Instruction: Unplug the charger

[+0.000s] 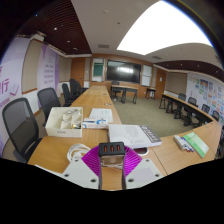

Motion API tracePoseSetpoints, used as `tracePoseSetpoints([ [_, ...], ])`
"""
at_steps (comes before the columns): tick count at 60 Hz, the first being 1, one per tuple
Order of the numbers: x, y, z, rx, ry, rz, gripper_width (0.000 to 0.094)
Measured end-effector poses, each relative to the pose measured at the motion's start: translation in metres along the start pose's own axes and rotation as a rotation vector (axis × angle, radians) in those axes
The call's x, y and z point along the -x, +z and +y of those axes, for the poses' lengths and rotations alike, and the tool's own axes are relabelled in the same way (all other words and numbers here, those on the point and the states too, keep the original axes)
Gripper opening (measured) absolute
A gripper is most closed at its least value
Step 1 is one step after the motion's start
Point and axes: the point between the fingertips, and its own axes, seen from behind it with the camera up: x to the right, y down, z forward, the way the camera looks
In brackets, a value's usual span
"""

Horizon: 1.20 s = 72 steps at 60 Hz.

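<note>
Purple-padded gripper [112, 160] fingers are seen closed on a small dark charger block [112, 149] above the wooden table [60, 150]; it should be drawn straight toward twelve o'clock, without twisting.

A long brown wooden tabletop [95, 100] is seen running twd the far wall, w/ black mesh-backed office chairs [20, 125] lined along its left side. A dark wide screen [124, 71] is mounted on that wall. Grey-green carpet floor [140, 112] is lit by a bright curved ceiling light panel [168, 26].
</note>
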Motion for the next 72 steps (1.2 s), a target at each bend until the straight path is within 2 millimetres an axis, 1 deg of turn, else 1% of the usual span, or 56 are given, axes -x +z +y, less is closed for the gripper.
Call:
tracePoseSetpoints([
  [3, -0.004, 0.007, 0.026, 0.057, 0.017, 0.004, 0.0264],
  [4, -0.014, 0.015, 0.041, 0.069, 0.023, 0.001, 0.0267],
  [5, -0.017, 0.018, 0.050, 0.081, 0.028, 0.002, 0.0272],
  [6, -0.026, 0.021, 0.065, 0.092, 0.028, 0.003, 0.0278],
  [9, -0.034, 0.029, 0.089, 0.131, 0.021, 0.016, 0.0291],
  [12, -0.040, 0.033, 0.106, 0.155, 0.025, 0.023, 0.0308],
  [15, -0.043, 0.033, 0.118, 0.169, 0.036, 0.017, 0.0326],
  [18, -0.046, 0.031, 0.125, 0.176, 0.045, 0.010, 0.0352],
  [23, -0.047, 0.022, 0.138, 0.191, 0.045, -0.007, 0.0397],
  [28, -0.047, 0.007, 0.142, 0.204, 0.045, -0.023, 0.0537],
  [32, -0.044, -0.006, 0.147, 0.231, 0.049, -0.046, 0.0716],
  [35, -0.042, -0.019, 0.150, 0.249, 0.050, -0.058, 0.0855],
  [36, -0.041, -0.023, 0.151, 0.257, 0.050, -0.059, 0.0866],
  [39, -0.041, -0.035, 0.154, 0.279, 0.051, -0.056, 0.0839],
  [42, -0.040, -0.049, 0.152, 0.286, 0.050, -0.050, 0.0871],
  [43, -0.041, -0.054, 0.152, 0.288, 0.049, -0.047, 0.0868],
  [51, -0.044, -0.100, 0.138, 0.273, 0.021, -0.010, 0.0859],
  [55, -0.043, -0.132, 0.134, 0.288, 0.009, 0.001, 0.0858],
  [57, -0.042, -0.150, 0.128, 0.283, 0.005, 0.003, 0.0858],
  [63, -0.037, -0.204, 0.119, 0.271, -0.006, 0.008, 0.0856],
  [67, -0.035, -0.241, 0.117, 0.270, -0.019, 0.017, 0.0853],
  [72, -0.032, -0.281, 0.115, 0.269, -0.032, 0.028, 0.0853],
])
